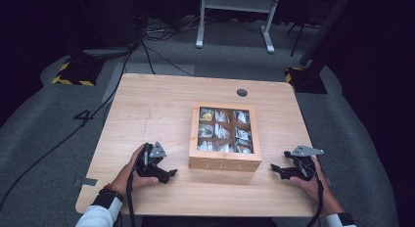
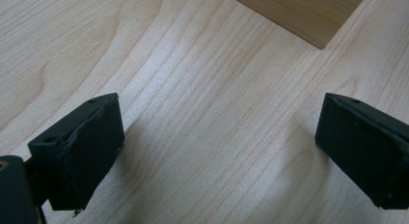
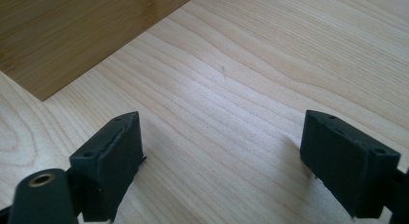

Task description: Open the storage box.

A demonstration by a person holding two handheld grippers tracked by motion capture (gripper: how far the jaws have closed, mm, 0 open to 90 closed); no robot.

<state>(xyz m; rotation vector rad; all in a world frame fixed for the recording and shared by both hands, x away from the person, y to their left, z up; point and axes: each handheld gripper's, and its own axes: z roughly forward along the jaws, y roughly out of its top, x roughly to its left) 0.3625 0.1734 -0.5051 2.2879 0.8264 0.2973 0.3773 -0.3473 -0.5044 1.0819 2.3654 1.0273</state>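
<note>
Box [image 1: 224,163] square to table edge, label nearside.

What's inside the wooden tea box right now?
The wooden tea box has nine compartments holding pale wrapped packets, seen through its top. What lies under the packets is covered.

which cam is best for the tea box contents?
High view: it looks down through the lid of the tea box at the compartments holding packets. The left gripper view catches just a corner of its wooden side; the right gripper view shows a plain wall, no contents.
</note>
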